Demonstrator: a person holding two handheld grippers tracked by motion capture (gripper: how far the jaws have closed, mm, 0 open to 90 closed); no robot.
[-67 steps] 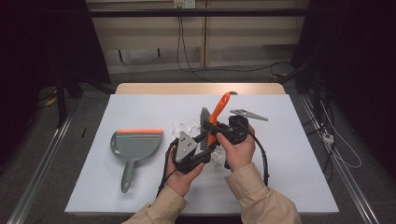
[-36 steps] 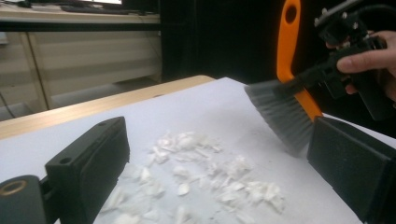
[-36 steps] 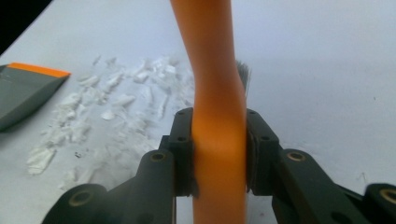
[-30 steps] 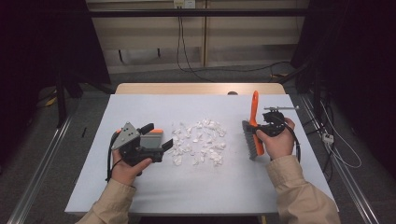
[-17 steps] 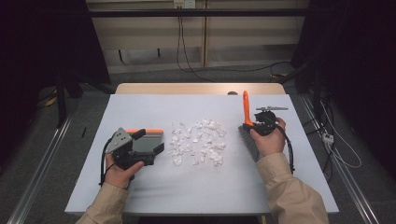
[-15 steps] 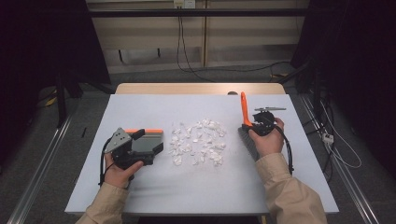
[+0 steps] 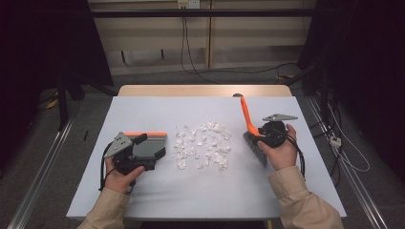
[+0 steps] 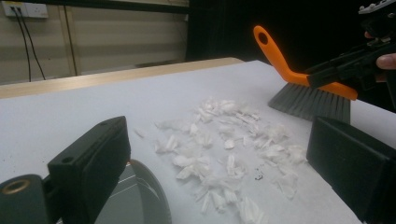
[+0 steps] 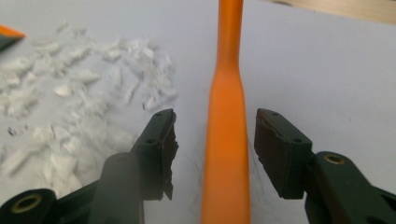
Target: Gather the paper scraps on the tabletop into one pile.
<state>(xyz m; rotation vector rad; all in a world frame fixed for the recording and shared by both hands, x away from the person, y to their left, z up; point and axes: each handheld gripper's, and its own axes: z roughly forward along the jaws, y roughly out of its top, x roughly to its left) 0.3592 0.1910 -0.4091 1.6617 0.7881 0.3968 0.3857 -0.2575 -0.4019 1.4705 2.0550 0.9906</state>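
Now the right gripper has just been opening; its fingers stand clear either side of the brush, bristles on the surface. Left gripper, fingers apart, sits at the dustpan beside the paper scraps.

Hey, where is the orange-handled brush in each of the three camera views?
High view: the brush stands right of centre, at the right gripper.
Left gripper view: upper right, bristles on the table.
Right gripper view: its orange handle runs up the middle, between the open jaws.
Shared landmark: the pile of white scraps.
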